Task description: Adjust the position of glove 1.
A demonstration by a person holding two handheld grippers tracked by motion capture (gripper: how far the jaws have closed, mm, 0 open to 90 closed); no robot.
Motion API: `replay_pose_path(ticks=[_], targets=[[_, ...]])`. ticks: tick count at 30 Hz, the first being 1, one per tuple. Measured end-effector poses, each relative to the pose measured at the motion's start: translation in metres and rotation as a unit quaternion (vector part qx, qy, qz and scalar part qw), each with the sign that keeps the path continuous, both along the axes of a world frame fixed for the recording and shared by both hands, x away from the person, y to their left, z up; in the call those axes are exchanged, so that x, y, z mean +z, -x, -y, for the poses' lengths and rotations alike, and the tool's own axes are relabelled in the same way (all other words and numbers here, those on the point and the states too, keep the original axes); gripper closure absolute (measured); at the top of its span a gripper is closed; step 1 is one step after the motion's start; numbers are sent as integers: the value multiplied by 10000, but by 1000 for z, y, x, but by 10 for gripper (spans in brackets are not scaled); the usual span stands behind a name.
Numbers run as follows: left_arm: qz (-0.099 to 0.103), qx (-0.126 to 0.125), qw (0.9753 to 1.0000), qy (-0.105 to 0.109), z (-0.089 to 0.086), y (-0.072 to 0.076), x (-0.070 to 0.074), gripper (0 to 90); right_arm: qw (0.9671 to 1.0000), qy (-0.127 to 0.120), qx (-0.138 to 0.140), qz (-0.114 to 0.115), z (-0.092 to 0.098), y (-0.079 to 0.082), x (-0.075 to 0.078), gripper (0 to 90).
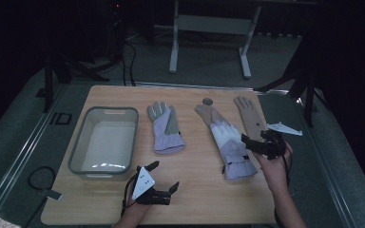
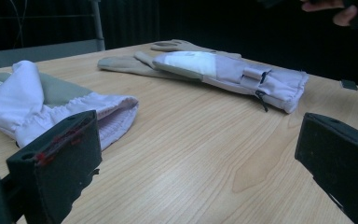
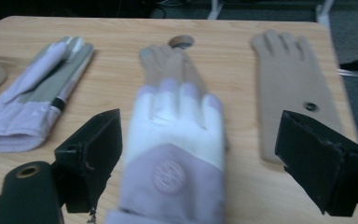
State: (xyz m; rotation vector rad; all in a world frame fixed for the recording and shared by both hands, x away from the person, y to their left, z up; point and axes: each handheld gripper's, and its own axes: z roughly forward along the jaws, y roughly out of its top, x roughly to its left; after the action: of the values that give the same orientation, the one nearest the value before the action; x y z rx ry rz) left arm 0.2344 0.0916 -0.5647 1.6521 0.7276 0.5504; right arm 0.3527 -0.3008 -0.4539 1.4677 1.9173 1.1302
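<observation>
Several gloves lie on the wooden table (image 1: 199,190). A lilac and grey glove (image 1: 165,128) (image 2: 51,105) (image 3: 37,93) rests left of centre. A white and lilac glove (image 1: 230,145) (image 2: 233,72) (image 3: 177,140) lies on top of a tan glove (image 1: 205,113) (image 3: 168,60). Another tan glove (image 1: 249,116) (image 3: 289,79) lies flat at the right. My left gripper (image 1: 165,175) (image 2: 198,154) is open near the front edge and holds nothing. My right gripper (image 1: 254,137) (image 3: 205,158) hovers open over the cuff end of the white and lilac glove.
A grey plastic tub (image 1: 103,142) stands empty at the table's left. A round hole (image 1: 207,100) (image 3: 182,42) sits in the board behind the gloves. Cables and a white table frame (image 1: 209,28) are on the floor beyond.
</observation>
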Motion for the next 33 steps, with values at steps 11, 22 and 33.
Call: replay_pose_path(ticks=[11,22,33], targets=[[-1,-19,10000,17,0,0,0,2,9979,237,609,-19,-56,-23,5,234],[-3,-44,10000,27,0,0,0,1,9934,348,1093,-2,-113,-43,6,330],[-17,-47,10000,71,-1,-1,0,2,9840,455,1712,-164,-180,-69,-11,414]])
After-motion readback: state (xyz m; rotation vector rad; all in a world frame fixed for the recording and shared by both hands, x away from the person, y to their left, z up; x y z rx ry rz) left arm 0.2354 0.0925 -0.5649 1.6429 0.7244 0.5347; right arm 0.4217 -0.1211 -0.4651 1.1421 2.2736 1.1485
